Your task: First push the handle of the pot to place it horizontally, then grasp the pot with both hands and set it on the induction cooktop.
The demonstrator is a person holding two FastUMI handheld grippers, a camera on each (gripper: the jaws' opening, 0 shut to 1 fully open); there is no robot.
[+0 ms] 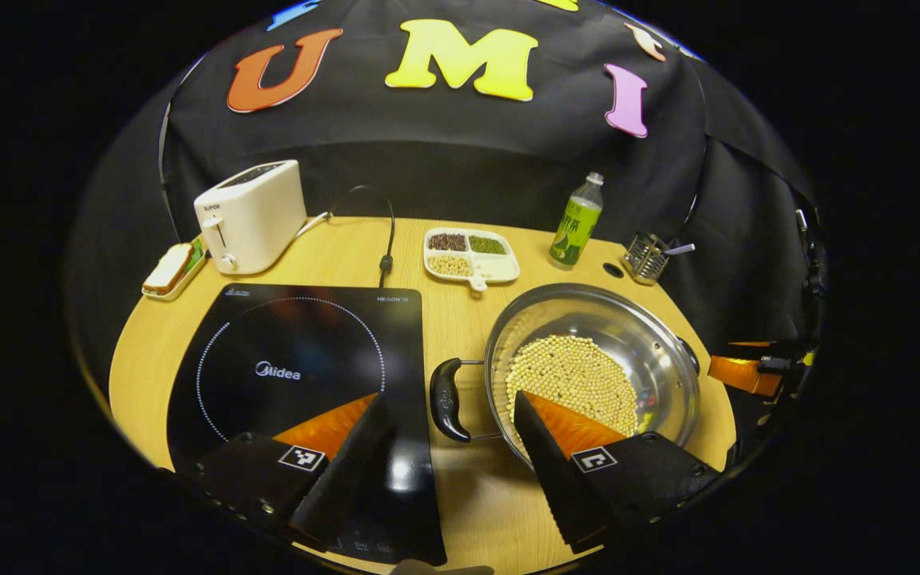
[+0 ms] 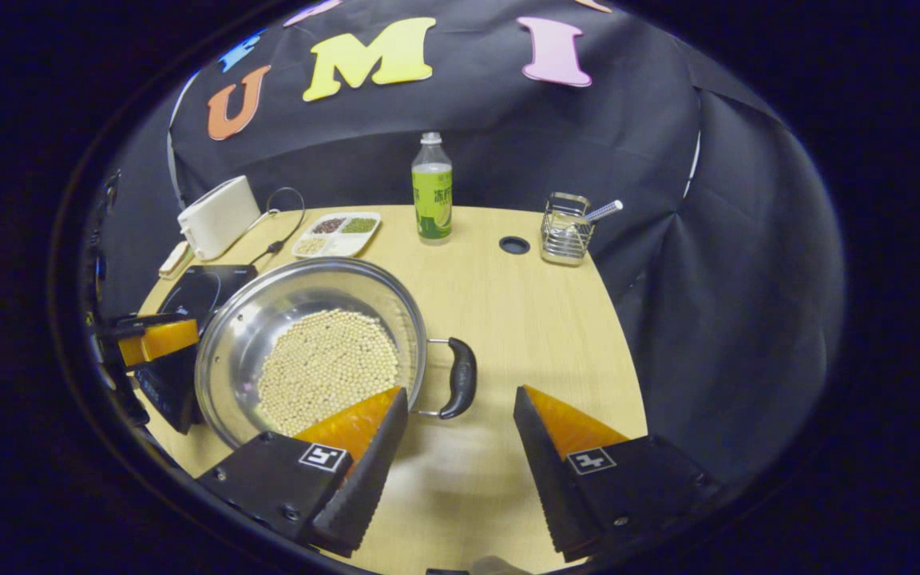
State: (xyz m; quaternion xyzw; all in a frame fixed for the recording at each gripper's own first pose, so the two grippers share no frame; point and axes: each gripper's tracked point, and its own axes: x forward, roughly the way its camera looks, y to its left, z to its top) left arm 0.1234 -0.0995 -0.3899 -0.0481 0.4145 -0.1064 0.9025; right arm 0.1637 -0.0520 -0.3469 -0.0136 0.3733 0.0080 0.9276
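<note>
Left gripper view, reading left to right: the toaster (image 1: 248, 214) marked "SUPOR", the induction cooktop (image 1: 300, 375) marked "Midea", the left gripper (image 1: 448, 435) with fingers spread apart and empty around the left handle (image 1: 448, 398), and the pot (image 1: 592, 371) of beans resting on the table (image 1: 460, 319) just right of the cooktop. Right gripper view: the right gripper (image 2: 460, 431) likewise gapes empty before the right handle (image 2: 460, 377); the bottle (image 2: 432, 192) label is unreadable. Judged progress: handles appear horizontal, while grasping and lifting remain undone.
</note>
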